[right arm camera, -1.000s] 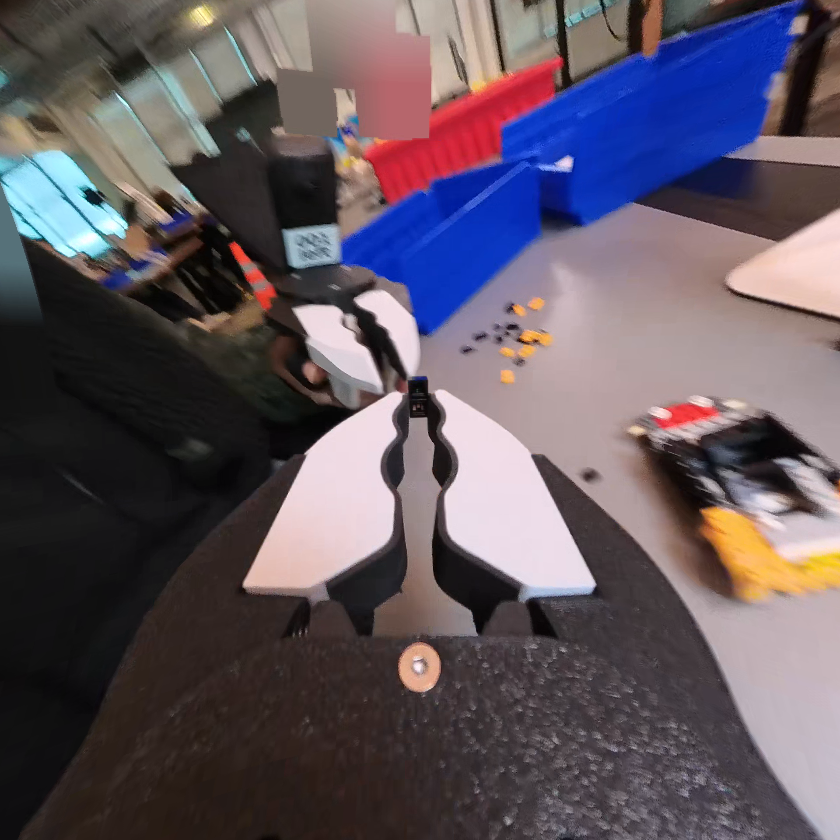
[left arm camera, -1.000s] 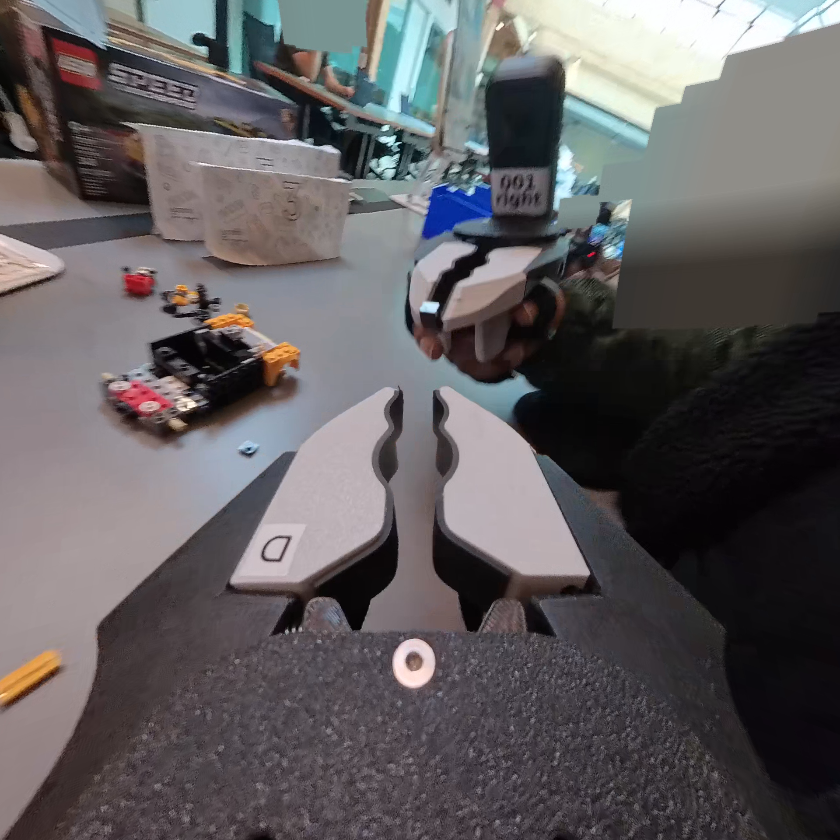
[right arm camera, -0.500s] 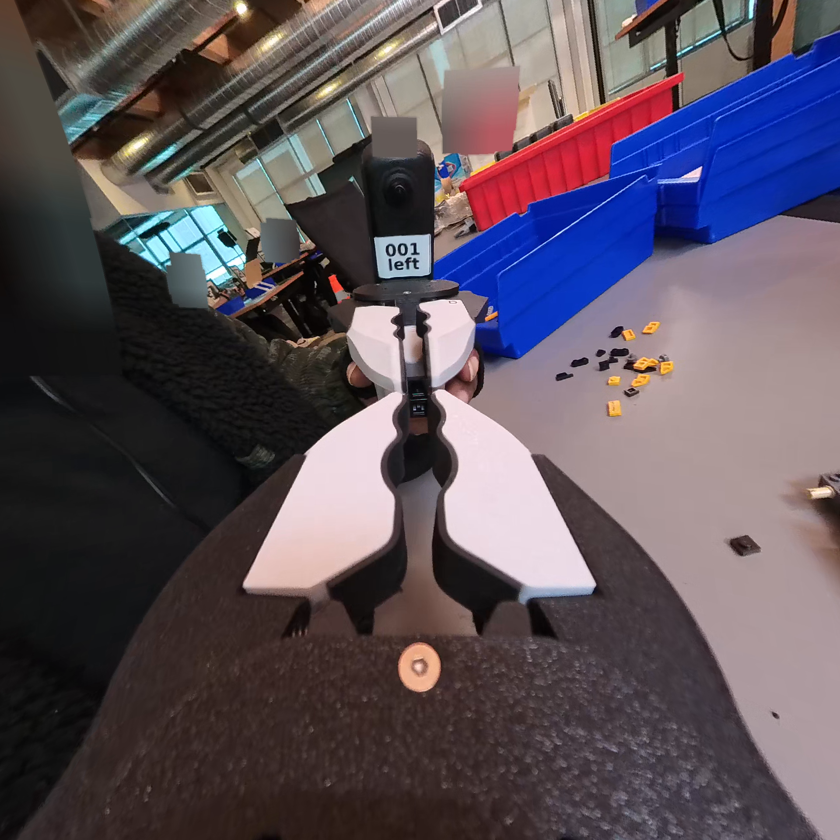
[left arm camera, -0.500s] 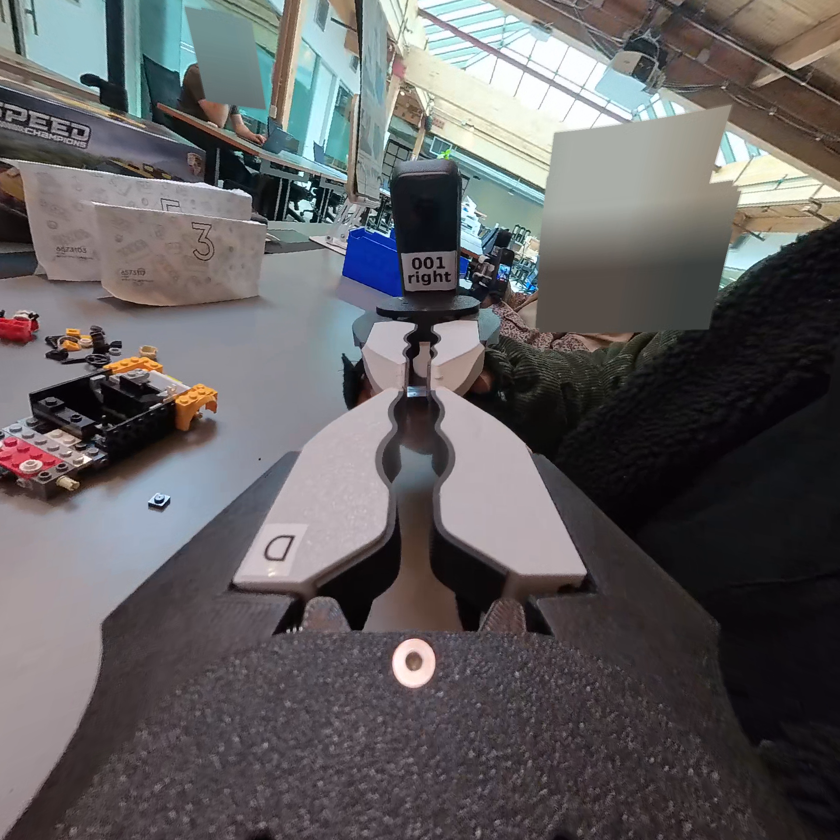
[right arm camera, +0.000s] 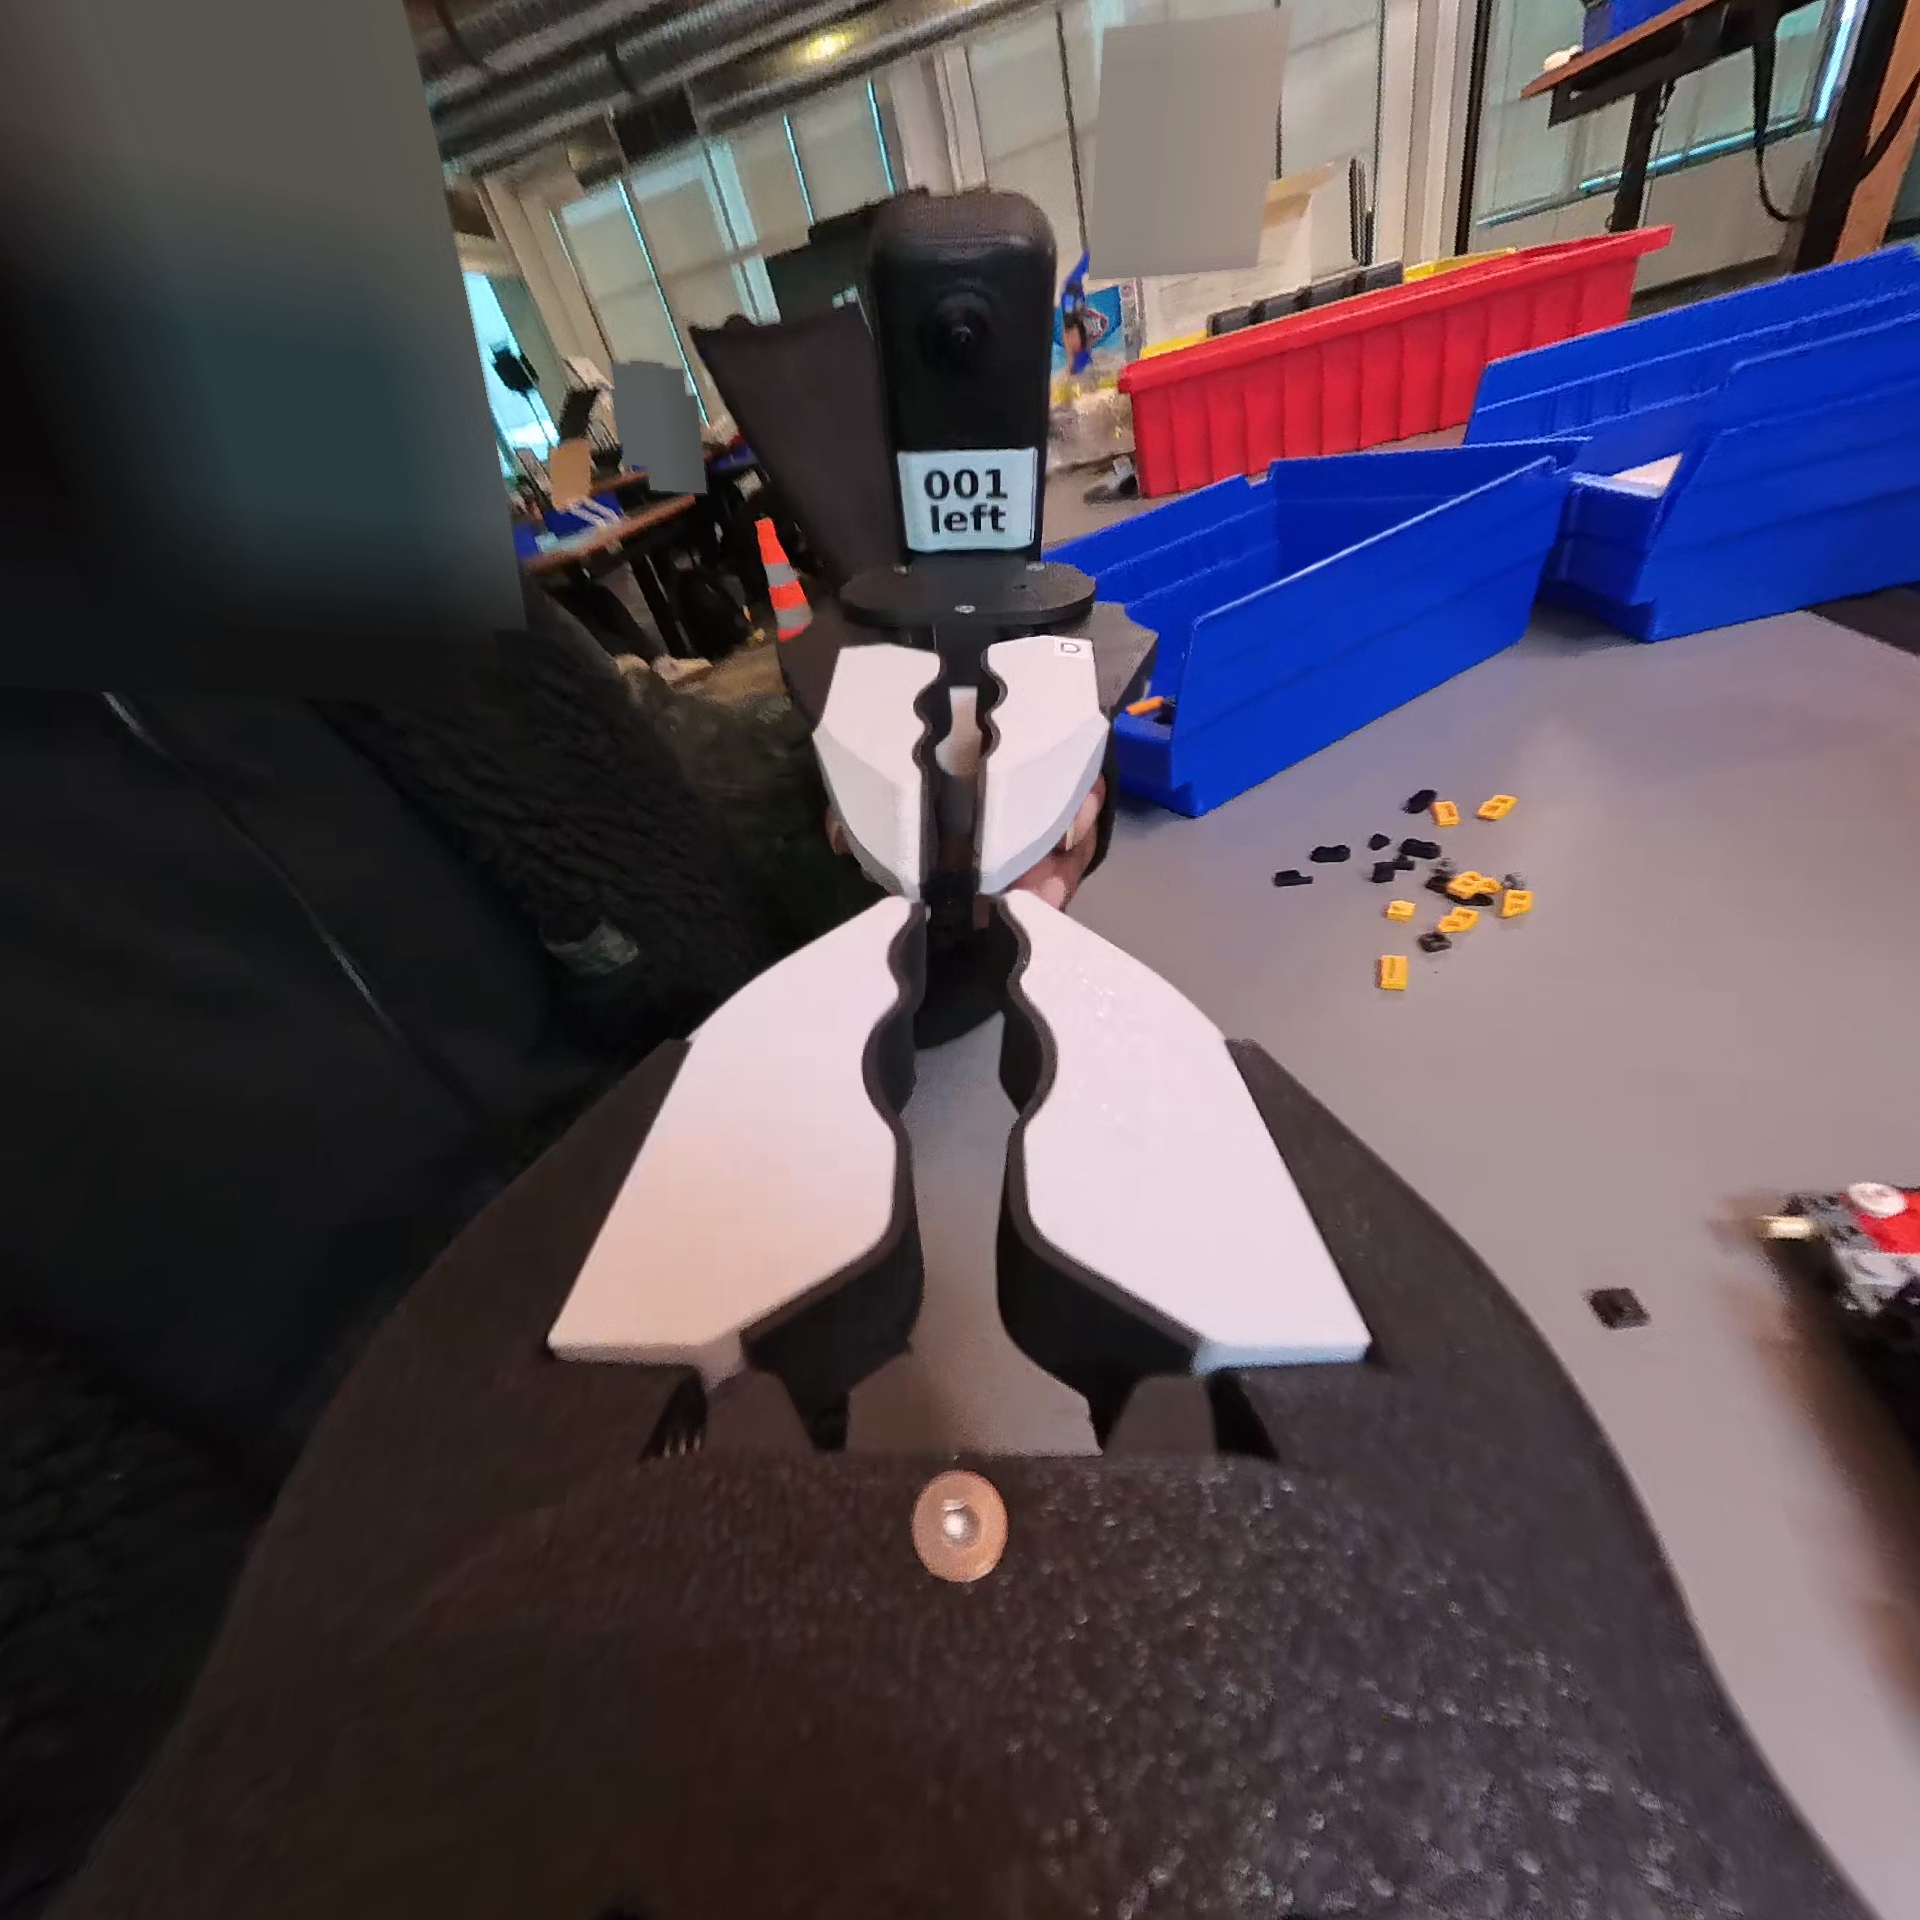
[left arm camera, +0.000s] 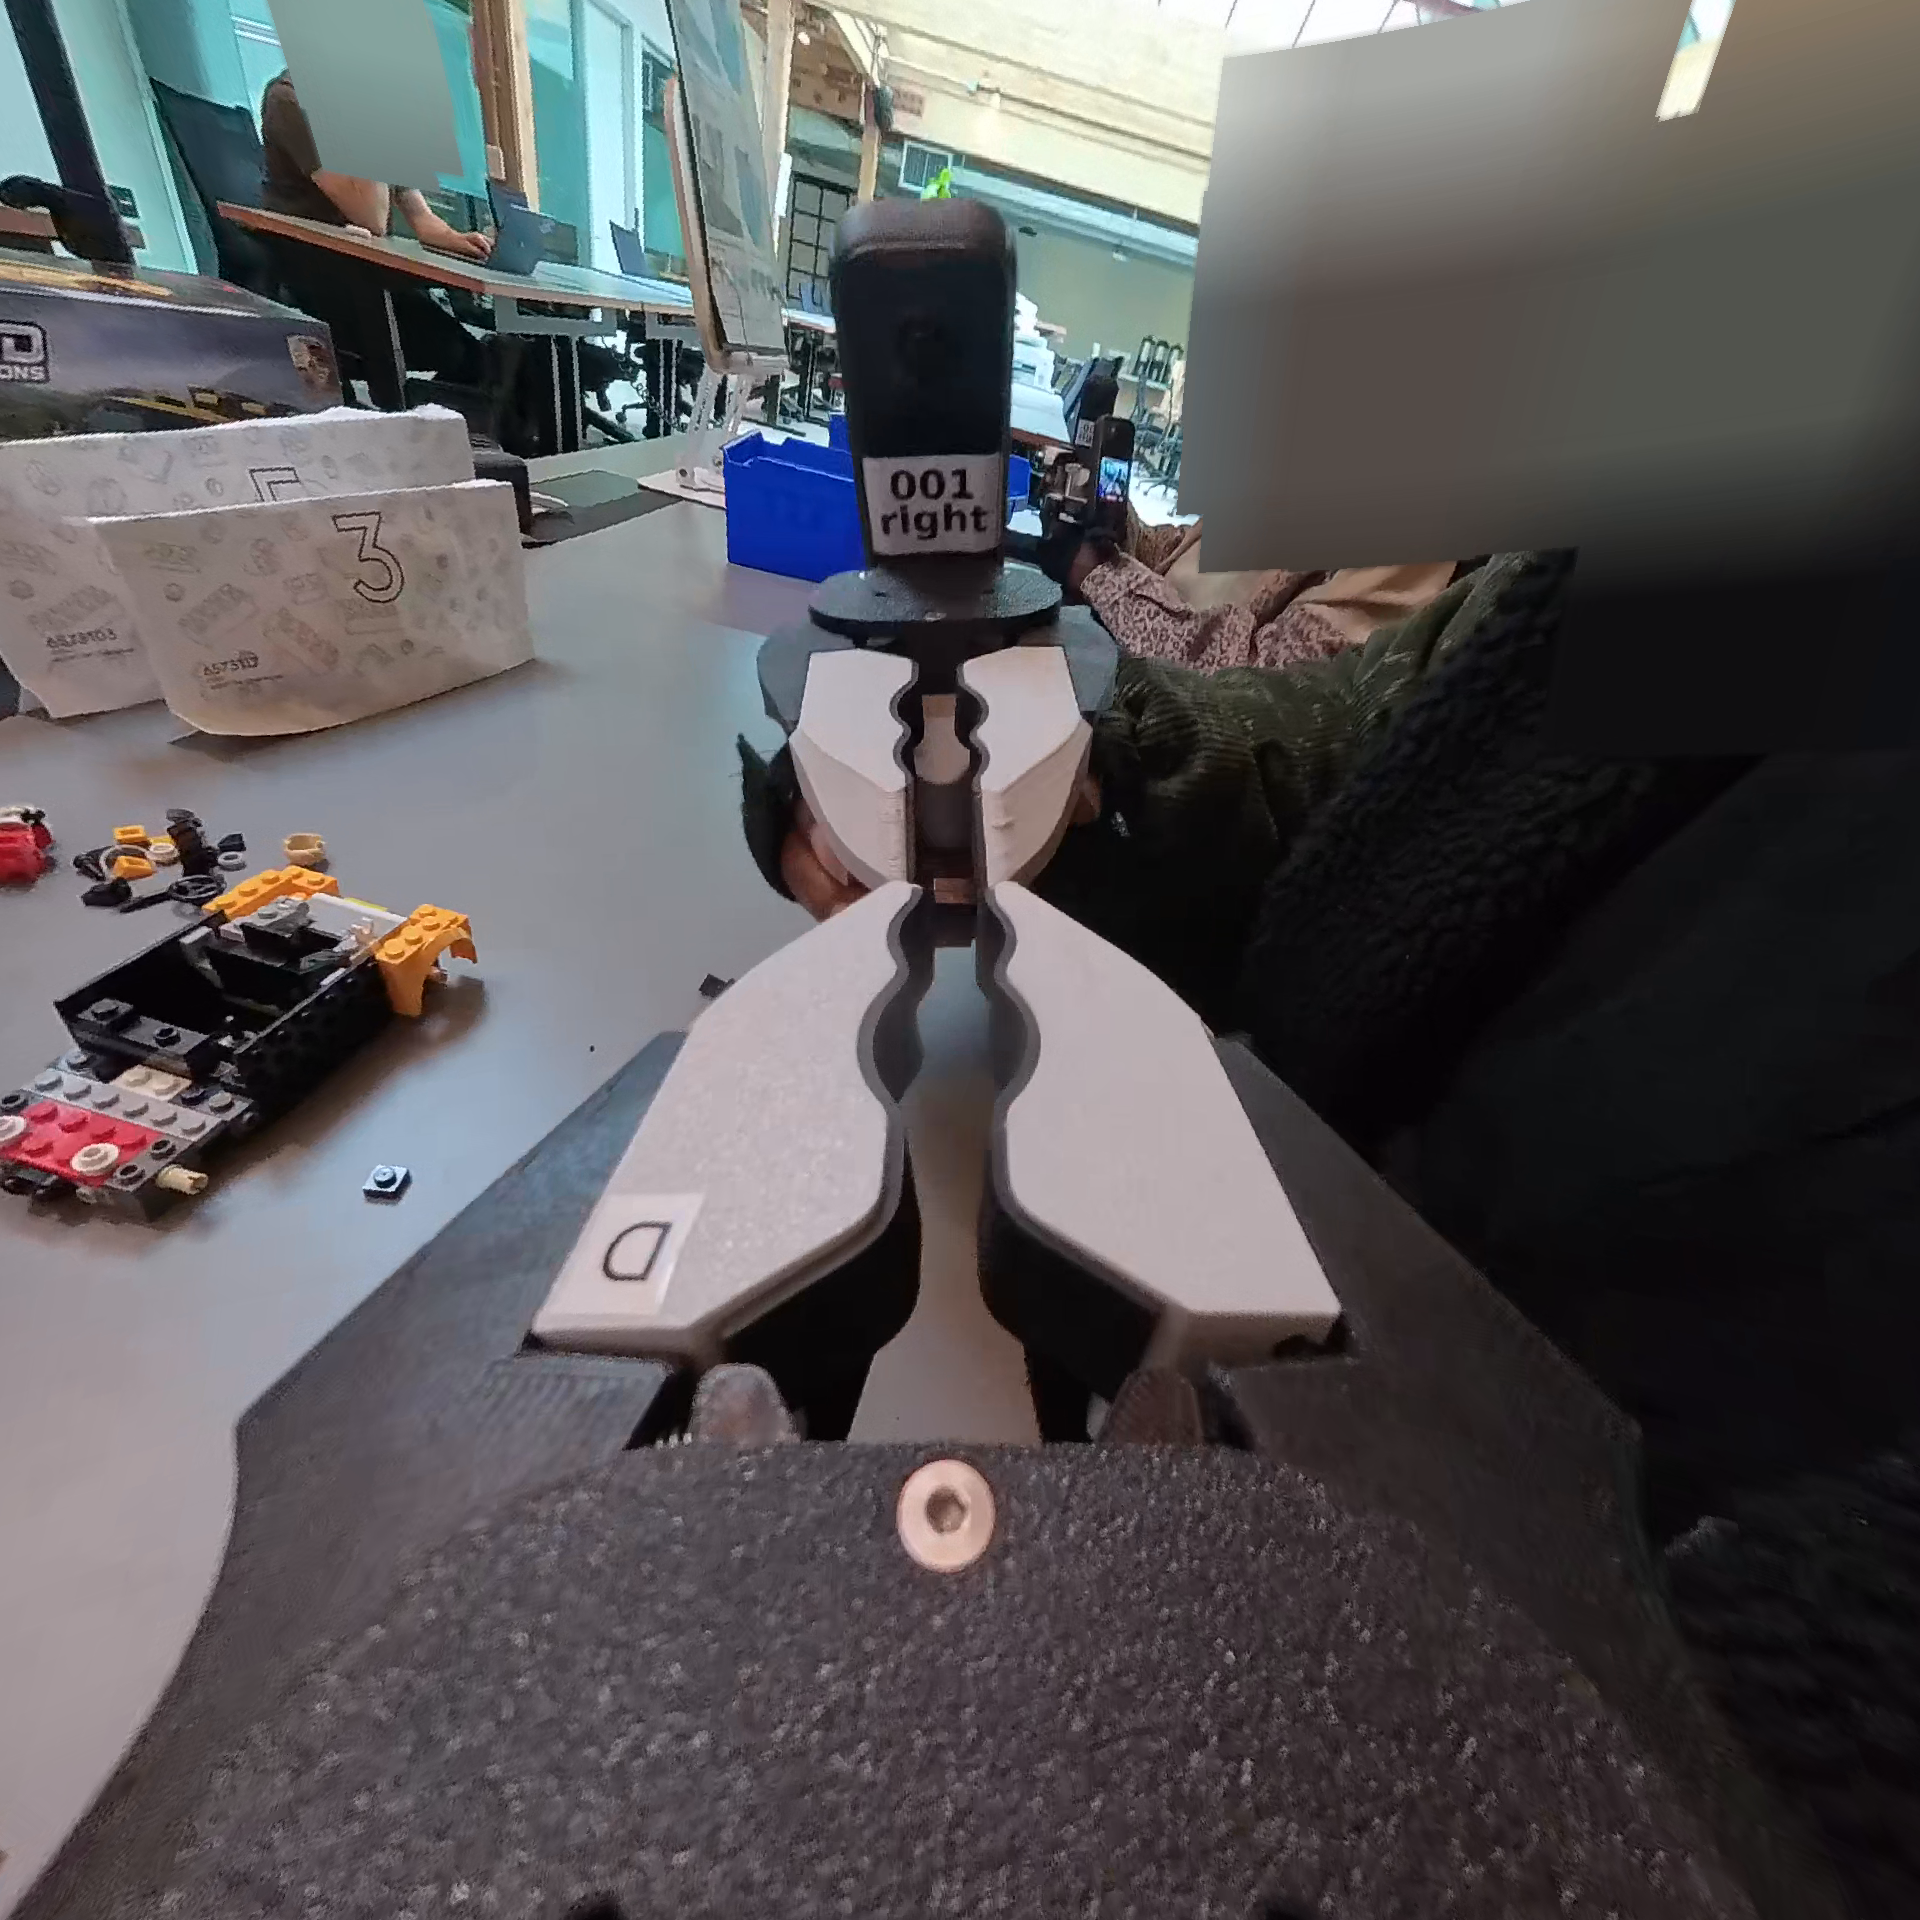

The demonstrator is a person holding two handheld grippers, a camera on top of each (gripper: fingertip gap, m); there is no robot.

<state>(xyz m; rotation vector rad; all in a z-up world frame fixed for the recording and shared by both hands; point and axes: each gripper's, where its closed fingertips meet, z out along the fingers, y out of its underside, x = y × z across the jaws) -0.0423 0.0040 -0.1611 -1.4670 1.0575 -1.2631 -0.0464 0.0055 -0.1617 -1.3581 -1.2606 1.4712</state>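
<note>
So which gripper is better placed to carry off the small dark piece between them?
Left gripper, probably: its jaws look closed on the small dark piece, while the right gripper looks open around it.

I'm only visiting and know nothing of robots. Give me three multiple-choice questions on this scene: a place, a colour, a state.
1. Where is the half-built brick car? A on the grey table; B in a blue bin; C between the fingers.
2. What colour is the long bin behind the blue bins? A green; B red; C white.
3. How do the two grippers stand? A side by side; B tip to tip, facing; C one lying down.
1 A: it sits left of the left gripper. 2 B: red shows plainly. 3 B: left gripper and right gripper point at each other.
</note>
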